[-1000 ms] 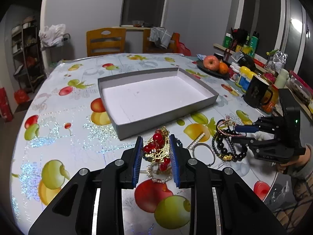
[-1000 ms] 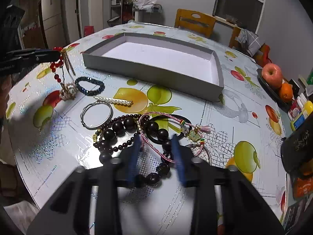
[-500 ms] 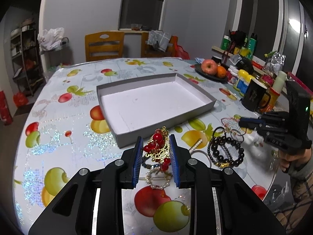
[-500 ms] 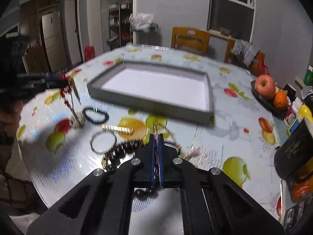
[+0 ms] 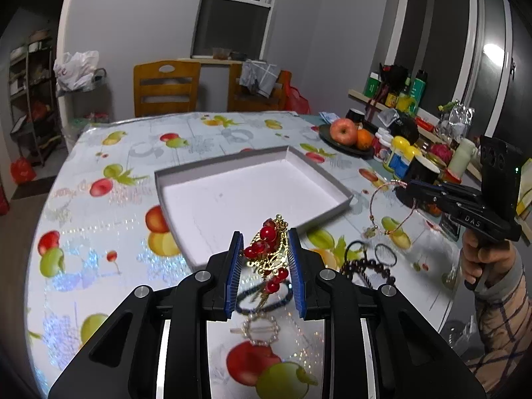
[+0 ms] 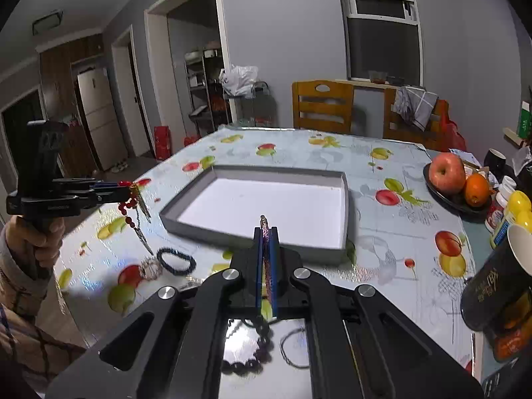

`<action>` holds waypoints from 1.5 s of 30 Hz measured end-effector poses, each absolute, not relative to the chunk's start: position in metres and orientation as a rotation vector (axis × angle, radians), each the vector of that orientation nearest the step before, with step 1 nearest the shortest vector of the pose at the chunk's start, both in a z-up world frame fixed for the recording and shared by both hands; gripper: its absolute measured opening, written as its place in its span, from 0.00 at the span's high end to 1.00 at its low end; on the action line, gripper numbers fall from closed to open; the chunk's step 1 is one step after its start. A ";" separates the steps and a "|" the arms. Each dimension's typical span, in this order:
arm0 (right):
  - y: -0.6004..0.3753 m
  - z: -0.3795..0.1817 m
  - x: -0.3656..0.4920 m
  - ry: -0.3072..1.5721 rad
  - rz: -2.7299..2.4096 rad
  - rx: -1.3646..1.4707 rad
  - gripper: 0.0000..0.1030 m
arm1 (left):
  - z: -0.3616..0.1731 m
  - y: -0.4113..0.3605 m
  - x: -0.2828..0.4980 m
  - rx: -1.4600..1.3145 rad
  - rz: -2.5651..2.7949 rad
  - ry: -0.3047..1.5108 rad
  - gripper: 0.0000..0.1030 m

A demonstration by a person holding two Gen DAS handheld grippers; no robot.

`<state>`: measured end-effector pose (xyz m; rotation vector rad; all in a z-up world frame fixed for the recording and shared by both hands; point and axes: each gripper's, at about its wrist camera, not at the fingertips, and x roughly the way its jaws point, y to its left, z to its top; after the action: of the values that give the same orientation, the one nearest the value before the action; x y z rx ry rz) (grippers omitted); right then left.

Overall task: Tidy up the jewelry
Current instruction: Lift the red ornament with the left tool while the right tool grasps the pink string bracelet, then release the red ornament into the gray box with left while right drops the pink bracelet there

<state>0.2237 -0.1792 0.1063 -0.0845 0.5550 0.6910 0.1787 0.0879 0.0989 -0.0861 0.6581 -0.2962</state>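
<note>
Shallow grey tray [image 5: 332, 184] with a white floor, lying near the middle of the bench [image 5: 99, 199], which wears a fruit-printed cloth. Nothing lies inside the tray; all the jewelry is outside it, on the near side.

Left gripper [image 5: 264, 266]: jaws at a narrow gap, closed on a gold ornament with red beads [image 5: 267, 249], which is lifted clear of the cloth just short of the tray's near wall. In the right wrist view the same ornament [image 6: 133, 204] hangs from that gripper [image 6: 124, 192] to the left of the tray, its chains trailing down toward the cloth.

Right gripper [image 6: 265, 229]: jaws pressed together on a thin pink cord bracelet [image 6: 265, 259]. In the left wrist view the bracelet [image 5: 390, 209] hangs as a loop from this gripper [image 5: 407, 188], in the air to the right of the tray, with small charms at its lower end.

On the cloth, near the tray's near side: a dark blue bead bracelet [image 6: 176, 261], a pearl ring-shaped piece [image 5: 259, 327], a large dark bead bracelet [image 5: 367, 267] and a thin black ring [image 5: 385, 254].

Other containers: a dark plate [image 6: 442, 194] at the right edge of the bench carries an apple [image 6: 447, 173] and an orange [image 6: 477, 189]; a black mug [image 6: 498, 286] stands nearer, its contents not visible.
</note>
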 end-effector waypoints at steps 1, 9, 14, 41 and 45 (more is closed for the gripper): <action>-0.179 0.109 0.227 0.549 0.694 -0.079 0.97 | 0.103 0.088 0.182 -0.085 -0.298 0.654 0.73; -0.172 0.126 0.259 0.526 0.714 -0.033 0.97 | 0.128 0.082 0.212 -0.045 -0.285 0.609 0.73; -0.163 0.128 0.281 0.515 0.689 -0.029 0.97 | 0.123 0.076 0.236 -0.002 -0.229 0.602 0.73; -0.117 0.030 0.331 0.705 0.607 -0.185 0.59 | 0.021 0.087 0.284 0.006 -0.098 0.796 0.33; -0.124 0.038 0.321 0.678 0.615 -0.152 0.56 | 0.027 0.082 0.272 -0.002 -0.118 0.777 0.26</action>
<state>0.3215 -0.1244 0.0379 -0.1517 0.6778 0.6148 0.2721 0.0821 0.0273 -0.0018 0.7771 -0.1181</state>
